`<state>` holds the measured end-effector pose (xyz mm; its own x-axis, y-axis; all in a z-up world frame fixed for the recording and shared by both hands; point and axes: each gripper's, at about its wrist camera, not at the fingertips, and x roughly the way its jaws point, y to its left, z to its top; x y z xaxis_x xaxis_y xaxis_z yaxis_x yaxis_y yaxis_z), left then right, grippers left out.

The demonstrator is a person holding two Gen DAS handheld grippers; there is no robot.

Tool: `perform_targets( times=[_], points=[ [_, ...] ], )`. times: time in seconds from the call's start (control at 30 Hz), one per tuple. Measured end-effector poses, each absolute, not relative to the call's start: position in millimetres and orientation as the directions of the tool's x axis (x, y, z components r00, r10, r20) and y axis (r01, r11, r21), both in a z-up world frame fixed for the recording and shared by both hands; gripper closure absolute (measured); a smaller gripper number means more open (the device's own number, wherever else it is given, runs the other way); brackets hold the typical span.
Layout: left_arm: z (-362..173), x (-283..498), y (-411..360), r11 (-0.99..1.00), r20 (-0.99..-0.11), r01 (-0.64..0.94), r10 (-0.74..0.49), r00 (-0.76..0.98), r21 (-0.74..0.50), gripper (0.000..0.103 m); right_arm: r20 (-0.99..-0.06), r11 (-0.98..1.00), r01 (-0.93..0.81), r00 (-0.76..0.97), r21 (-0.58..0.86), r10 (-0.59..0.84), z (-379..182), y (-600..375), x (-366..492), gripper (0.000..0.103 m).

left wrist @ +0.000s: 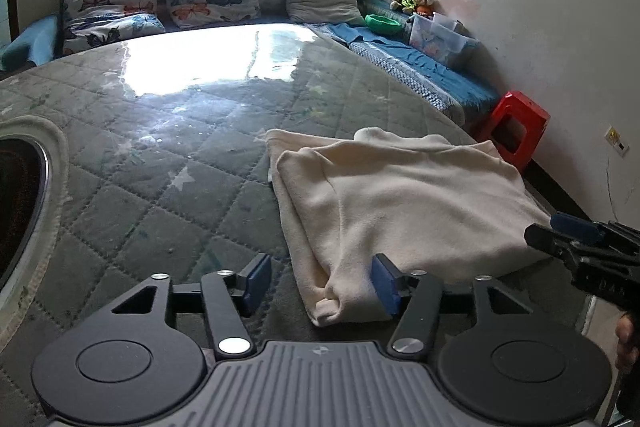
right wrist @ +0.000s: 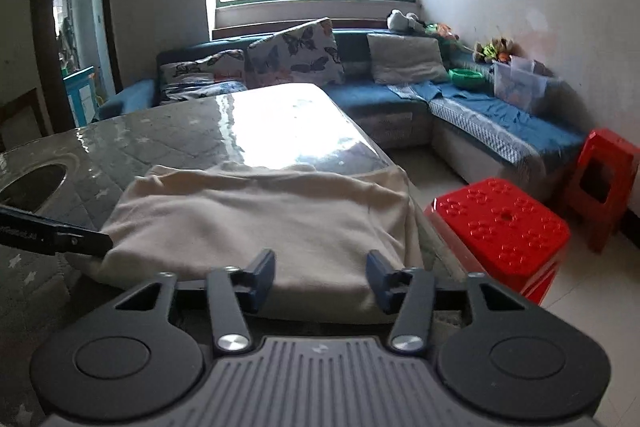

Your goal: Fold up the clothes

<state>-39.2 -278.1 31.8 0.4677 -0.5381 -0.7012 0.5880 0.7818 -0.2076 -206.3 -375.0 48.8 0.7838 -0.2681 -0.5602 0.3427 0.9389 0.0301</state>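
We see our left gripper [left wrist: 320,281] spread wide, its right blue pad against the near corner of the cream garment [left wrist: 400,203], gripping nothing. Our right gripper [right wrist: 321,279] is likewise wide open over the garment's near edge, empty. The soft, fleecy garment lies folded into a rough rectangle on the quilted grey table cover [left wrist: 160,147], which is glossy under clear film. A moulded red plastic stool [right wrist: 500,223] stands just beside the table.

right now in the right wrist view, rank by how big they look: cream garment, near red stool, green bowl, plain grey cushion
1. cream garment
2. near red stool, enlarged by nearness
3. plain grey cushion
4. green bowl
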Motion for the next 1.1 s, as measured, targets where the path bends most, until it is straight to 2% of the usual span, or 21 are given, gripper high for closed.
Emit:
perform_targets(
  times=[0.17,0.27,0.6,0.97,1.1],
  points=[
    [31,-43,-268,0.802,-0.709,0.558,-0.520,0.476,-0.214,0.022,-0.552,0.941,0.338,0.790,0.029,-0.266,51,-362,-206,0.034],
    [31,-46,-261,0.813,-0.711,0.541,-0.509,0.485,-0.213,0.016,-0.546,0.937,0.346,0.794,0.044,-0.268,51,-356,-209,0.024],
    [36,-58,-245,0.832,-0.714,0.524,-0.479,0.512,-0.182,0.001,-0.543,0.939,0.342,0.793,0.022,-0.276,54,-338,-211,0.010],
    [40,-78,-229,0.838,-0.707,0.526,-0.459,0.538,-0.144,0.000,-0.556,0.932,0.363,0.777,0.013,-0.295,56,-320,-214,0.000],
    [38,-84,-224,0.844,-0.712,0.519,-0.447,0.542,-0.135,0.000,-0.560,0.929,0.370,0.772,0.011,-0.301,57,-314,-216,0.000]
  ],
)
